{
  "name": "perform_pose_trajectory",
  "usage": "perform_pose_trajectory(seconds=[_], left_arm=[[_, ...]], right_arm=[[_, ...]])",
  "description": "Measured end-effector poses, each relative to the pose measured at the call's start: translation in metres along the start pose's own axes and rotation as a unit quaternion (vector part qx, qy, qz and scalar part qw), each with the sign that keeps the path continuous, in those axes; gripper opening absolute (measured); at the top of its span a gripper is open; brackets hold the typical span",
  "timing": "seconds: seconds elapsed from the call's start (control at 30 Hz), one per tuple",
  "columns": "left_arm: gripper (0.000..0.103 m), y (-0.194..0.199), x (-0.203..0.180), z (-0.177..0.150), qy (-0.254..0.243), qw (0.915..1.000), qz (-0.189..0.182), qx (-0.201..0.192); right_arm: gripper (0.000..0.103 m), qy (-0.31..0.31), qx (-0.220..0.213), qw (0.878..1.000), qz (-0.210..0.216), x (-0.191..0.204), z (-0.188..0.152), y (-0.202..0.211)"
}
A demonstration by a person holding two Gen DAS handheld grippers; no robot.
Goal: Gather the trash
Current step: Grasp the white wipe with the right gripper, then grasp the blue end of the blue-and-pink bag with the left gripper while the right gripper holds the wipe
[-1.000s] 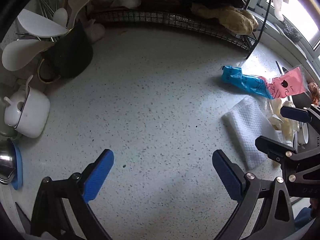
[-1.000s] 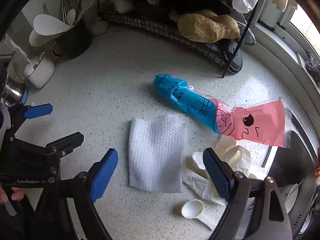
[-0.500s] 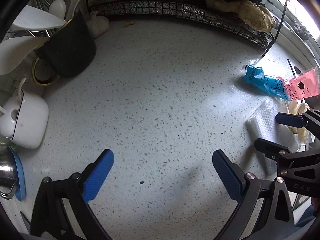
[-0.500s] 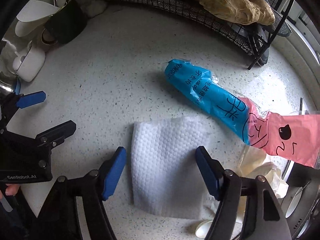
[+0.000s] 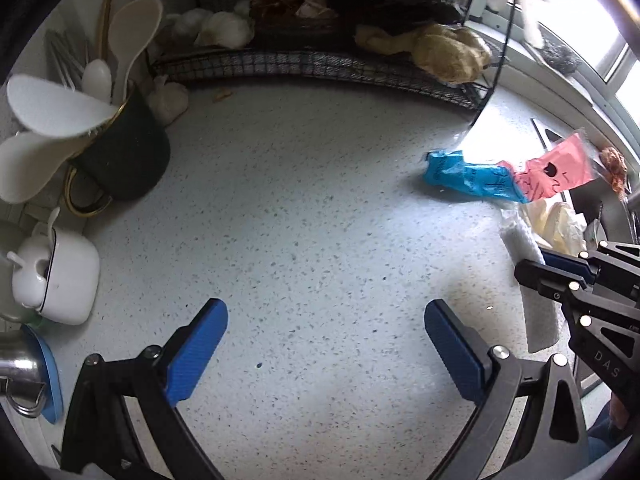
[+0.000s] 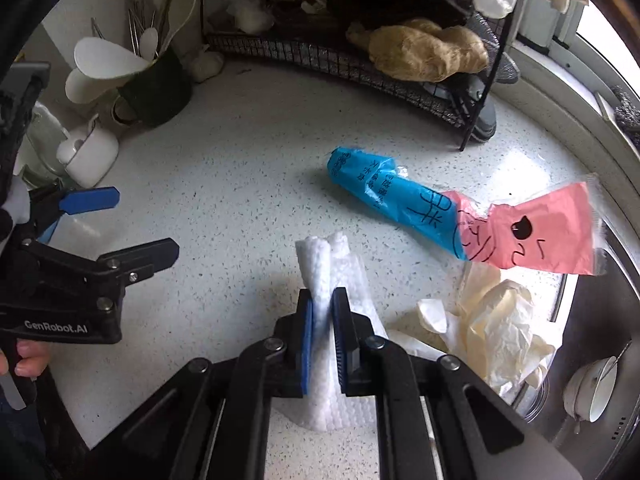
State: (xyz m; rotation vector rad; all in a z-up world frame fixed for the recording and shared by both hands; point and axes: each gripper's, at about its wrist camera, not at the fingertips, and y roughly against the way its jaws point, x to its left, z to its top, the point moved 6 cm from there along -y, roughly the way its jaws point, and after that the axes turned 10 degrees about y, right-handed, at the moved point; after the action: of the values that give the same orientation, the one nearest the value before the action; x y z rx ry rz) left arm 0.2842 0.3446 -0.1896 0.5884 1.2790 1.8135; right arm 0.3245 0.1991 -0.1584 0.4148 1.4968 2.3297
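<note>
My right gripper [image 6: 322,308] is shut on a white paper towel [image 6: 326,264], which bunches up between the jaws on the speckled counter; the towel also shows in the left wrist view [image 5: 520,236]. A blue and pink plastic wrapper [image 6: 440,212] lies just beyond it, also seen in the left wrist view [image 5: 500,176]. Crumpled cream gloves [image 6: 492,324] lie to the right of the towel. My left gripper [image 5: 324,340] is open and empty over bare counter, to the left of the right gripper [image 5: 560,268].
A black wire rack [image 6: 380,68] with cloths stands at the back. A dark utensil cup [image 5: 124,156] and a white lidded pot [image 5: 60,276] stand at the left. A sink [image 6: 600,340] holding a small bowl lies at the right.
My right gripper has closed on the paper towel and pinched it into a bunch. My left gripper has stayed open and shifted slightly over the counter.
</note>
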Motion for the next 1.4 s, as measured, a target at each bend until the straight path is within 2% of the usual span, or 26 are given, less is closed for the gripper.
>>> perform_pose_trajectory(seconds=[0.1, 0.2, 0.4, 0.53, 0.8, 1.07, 1.23, 1.33, 1.4], left_arm=[[0.099, 0.01, -0.03, 0.008, -0.035, 0.9989, -0.029, -0.009], [0.099, 0.012, -0.06, 0.019, -0.071, 0.9959, -0.055, -0.013], [0.099, -0.011, -0.116, 0.049, -0.134, 0.9875, -0.084, -0.001], [0.099, -0.027, -0.143, 0.057, -0.179, 0.9785, -0.102, 0.013], [0.099, -0.061, -0.191, 0.06, -0.262, 0.9579, -0.112, 0.033], [0.098, -0.095, -0.202, 0.061, -0.307, 0.9466, -0.087, 0.046], [0.084, -0.1, -0.203, 0.056, -0.313, 0.9441, -0.091, 0.051], [0.061, -0.092, -0.202, 0.053, -0.311, 0.9446, -0.094, 0.044], [0.038, -0.088, -0.2, 0.05, -0.302, 0.9478, -0.092, 0.044]], right_arm=[[0.009, -0.027, -0.025, 0.999, -0.012, -0.012, -0.001, 0.025], [0.009, -0.061, -0.031, 0.997, -0.028, -0.034, -0.007, 0.041], [0.009, -0.126, -0.028, 0.989, -0.067, -0.075, -0.034, 0.055], [0.009, -0.162, -0.021, 0.983, -0.088, -0.099, -0.05, 0.059], [0.009, -0.221, 0.002, 0.97, -0.102, -0.127, -0.08, 0.051], [0.009, -0.237, 0.023, 0.966, -0.101, -0.139, -0.086, 0.037], [0.009, -0.239, 0.026, 0.966, -0.094, -0.141, -0.085, 0.029], [0.009, -0.238, 0.024, 0.967, -0.089, -0.14, -0.084, 0.028], [0.009, -0.239, 0.021, 0.967, -0.084, -0.139, -0.085, 0.028]])
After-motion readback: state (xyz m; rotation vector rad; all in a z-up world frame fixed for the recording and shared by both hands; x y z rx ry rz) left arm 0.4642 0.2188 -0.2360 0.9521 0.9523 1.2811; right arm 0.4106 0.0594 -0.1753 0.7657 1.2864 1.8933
